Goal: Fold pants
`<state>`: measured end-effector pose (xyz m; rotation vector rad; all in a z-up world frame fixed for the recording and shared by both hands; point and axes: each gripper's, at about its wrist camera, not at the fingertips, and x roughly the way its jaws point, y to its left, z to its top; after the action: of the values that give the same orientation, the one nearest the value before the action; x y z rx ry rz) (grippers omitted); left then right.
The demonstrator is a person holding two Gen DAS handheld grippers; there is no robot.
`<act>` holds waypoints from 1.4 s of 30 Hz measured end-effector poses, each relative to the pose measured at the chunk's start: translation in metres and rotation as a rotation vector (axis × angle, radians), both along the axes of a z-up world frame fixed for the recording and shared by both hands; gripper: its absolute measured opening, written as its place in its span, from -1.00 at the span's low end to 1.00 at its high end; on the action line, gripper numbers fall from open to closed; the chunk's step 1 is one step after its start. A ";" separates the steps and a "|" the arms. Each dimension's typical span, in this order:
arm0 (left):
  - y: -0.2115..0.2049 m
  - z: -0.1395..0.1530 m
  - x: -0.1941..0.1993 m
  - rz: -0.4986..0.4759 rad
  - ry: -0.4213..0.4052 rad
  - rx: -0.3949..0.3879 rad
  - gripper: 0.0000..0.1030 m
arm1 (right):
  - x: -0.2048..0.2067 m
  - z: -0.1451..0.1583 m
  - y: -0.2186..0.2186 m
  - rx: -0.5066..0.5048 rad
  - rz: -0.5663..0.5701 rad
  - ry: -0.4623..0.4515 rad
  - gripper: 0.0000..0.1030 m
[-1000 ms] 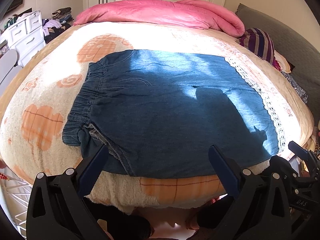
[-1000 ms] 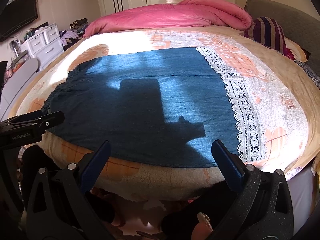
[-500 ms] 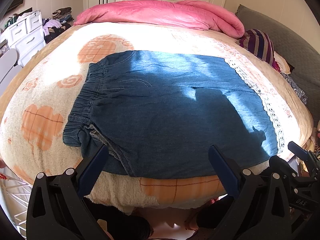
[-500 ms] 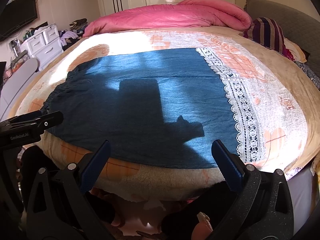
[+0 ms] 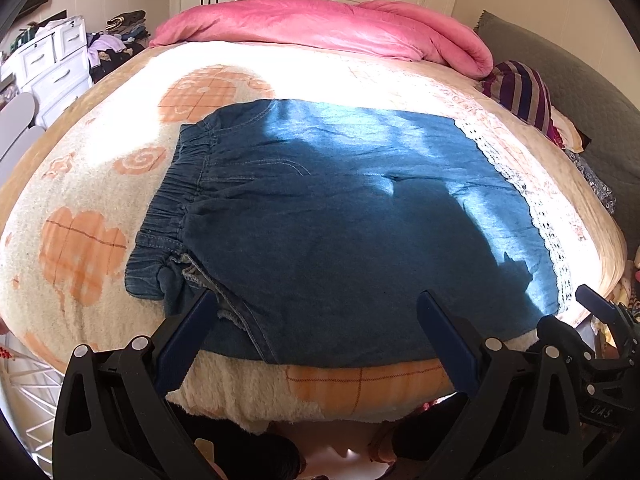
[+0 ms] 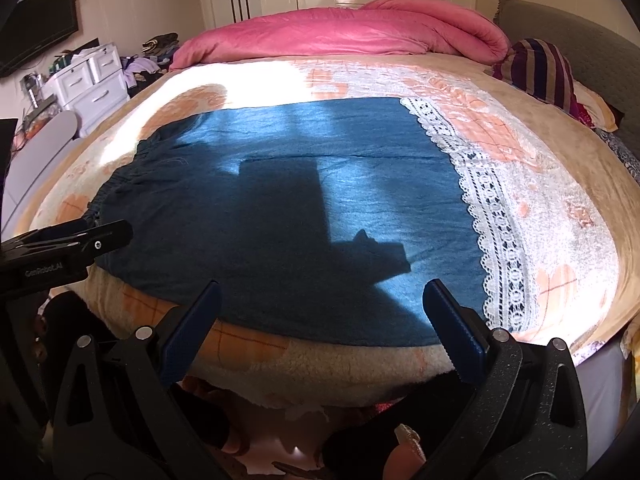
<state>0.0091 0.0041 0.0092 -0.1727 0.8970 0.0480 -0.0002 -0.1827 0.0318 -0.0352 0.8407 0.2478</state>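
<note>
Blue denim pants (image 5: 328,216) lie flat across the bed, elastic waistband (image 5: 176,192) to the left and white lace hem (image 5: 532,208) to the right. My left gripper (image 5: 316,308) hangs open over the pants' near edge, close to the waistband end, holding nothing. In the right wrist view the same pants (image 6: 288,208) spread ahead, lace hem (image 6: 492,216) at the right. My right gripper (image 6: 320,296) is open above the near edge, toward the hem end. The right gripper's body shows at the left view's lower right corner.
The bed carries a cream blanket with orange flower prints (image 5: 80,252). A pink duvet (image 5: 320,24) is piled at the far side, a striped cushion (image 5: 520,88) at the right. White drawers (image 5: 48,64) stand at the left. A person's feet show below the bed edge.
Both views have shifted very slightly; the pants lie as before and both grippers stay open.
</note>
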 end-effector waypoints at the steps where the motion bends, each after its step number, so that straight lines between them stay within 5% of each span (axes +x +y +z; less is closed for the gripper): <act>1: 0.001 0.000 0.002 0.002 0.000 -0.003 0.92 | 0.002 0.000 0.002 0.001 0.005 0.002 0.84; 29: 0.087 0.007 0.077 0.117 0.004 -0.030 0.92 | 0.136 0.019 0.073 -0.050 0.200 -0.033 0.84; 42: 0.144 0.011 0.133 0.152 0.018 -0.030 0.92 | 0.215 0.015 0.112 -0.079 0.283 0.018 0.84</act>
<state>0.1418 0.1482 0.0202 -0.2686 0.9011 0.1782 0.2147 -0.0703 0.0466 -0.2268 0.8629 0.4817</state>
